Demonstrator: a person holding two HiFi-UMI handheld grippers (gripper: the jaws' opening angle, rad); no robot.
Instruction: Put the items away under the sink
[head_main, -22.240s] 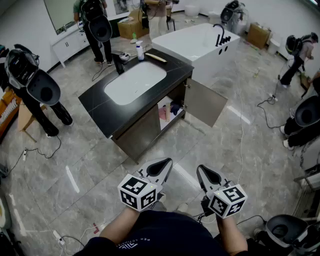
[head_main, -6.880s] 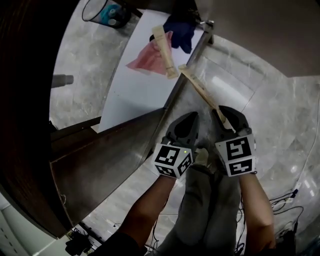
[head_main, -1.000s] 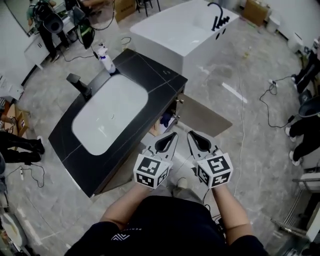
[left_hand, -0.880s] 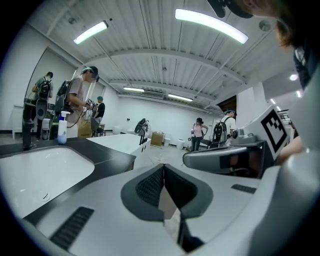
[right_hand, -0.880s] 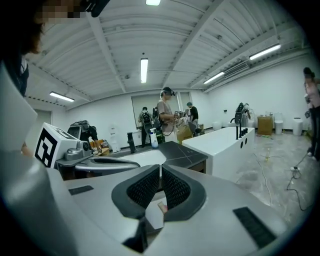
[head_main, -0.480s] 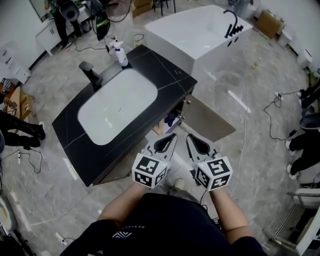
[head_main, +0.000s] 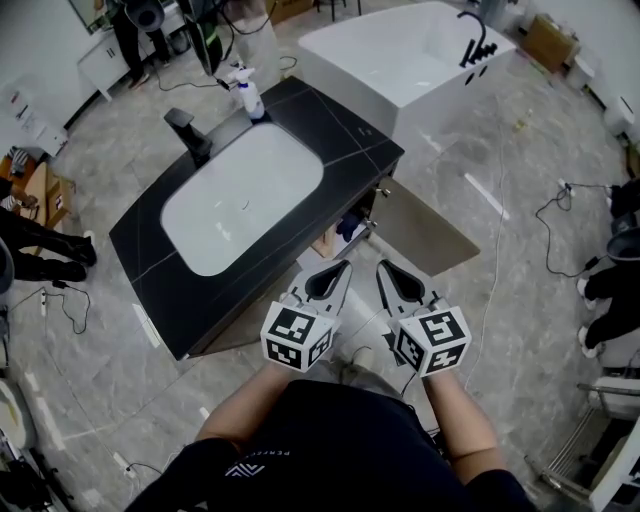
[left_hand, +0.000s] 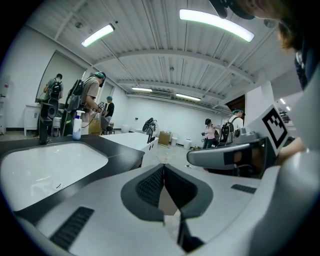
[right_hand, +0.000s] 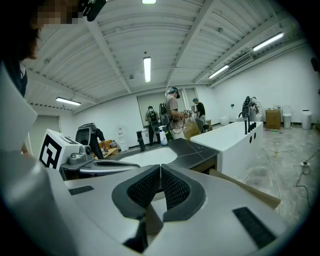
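The black sink vanity (head_main: 180, 290) with a white basin (head_main: 240, 195) stands ahead of me, its right cabinet door (head_main: 425, 228) swung open. In the dark opening a blue item (head_main: 351, 225) shows; the rest inside is hidden. My left gripper (head_main: 337, 269) and right gripper (head_main: 385, 268) hang side by side in front of the opening, above the floor. Both are shut and empty. In the left gripper view the left gripper (left_hand: 163, 168) has its pads touching, with the basin (left_hand: 45, 167) to its left. The right gripper (right_hand: 160, 168) likewise has its pads touching in the right gripper view.
A black faucet (head_main: 187, 132) and a white spray bottle (head_main: 249, 96) stand on the countertop's far side. A white bathtub (head_main: 400, 55) lies behind the vanity. People with gear stand at the left and right edges, and cables (head_main: 545, 205) trail over the marble floor.
The head view has swung a little, so the vanity sits slightly higher and further right. Both grippers stay shut and empty, drifting slightly together in front of the open door.
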